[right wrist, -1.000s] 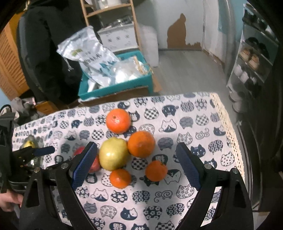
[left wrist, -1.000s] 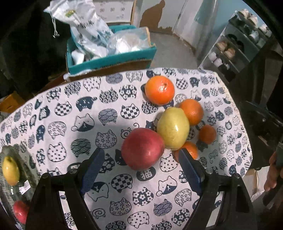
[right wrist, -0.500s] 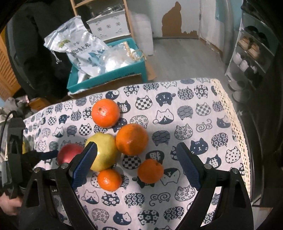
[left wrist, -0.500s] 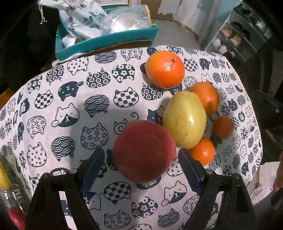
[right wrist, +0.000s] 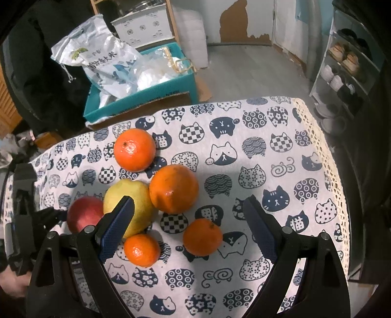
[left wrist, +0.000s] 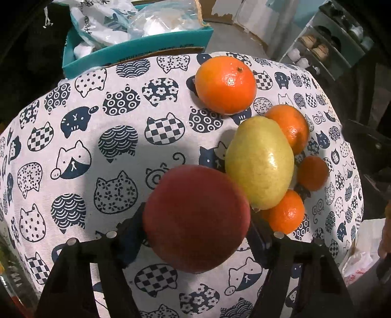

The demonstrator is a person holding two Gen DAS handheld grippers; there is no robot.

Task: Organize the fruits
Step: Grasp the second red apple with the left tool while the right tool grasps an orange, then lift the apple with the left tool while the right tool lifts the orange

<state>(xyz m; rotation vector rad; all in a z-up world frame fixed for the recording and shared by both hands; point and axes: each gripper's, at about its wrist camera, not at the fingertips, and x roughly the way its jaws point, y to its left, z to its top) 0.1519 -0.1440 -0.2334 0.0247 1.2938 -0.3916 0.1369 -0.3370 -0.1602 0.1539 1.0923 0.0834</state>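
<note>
Fruits on tablecloth (right wrist: 268, 151): four oranges (right wrist: 173, 188), one pear (left wrist: 260, 162), one apple (left wrist: 196, 225).

1. Grey plank floor (right wrist: 244, 71) beyond the table, worn near the wall.
2. Pale wall (right wrist: 256, 14) at the back, with a big brown patch (right wrist: 240, 23) of missing paint.
3. Metal shelf rack (right wrist: 342, 63) at the right, loaded with shoes on several levels.
4. Wooden shelf frame (right wrist: 171, 22) at the back, holding a white crate (right wrist: 141, 29) with round holes.
5. Teal cardboard box (right wrist: 146, 95) on the floor just behind the table, filled with a printed white sack (right wrist: 102, 61) and clear plastic bags (right wrist: 156, 71).
6. Table covered by a white cloth (right wrist: 268, 151) with dark blue cat faces, lace edge (right wrist: 325, 156) at the right side.
7. Dim light overall, dark area (right wrist: 36, 73) at the left.
</note>
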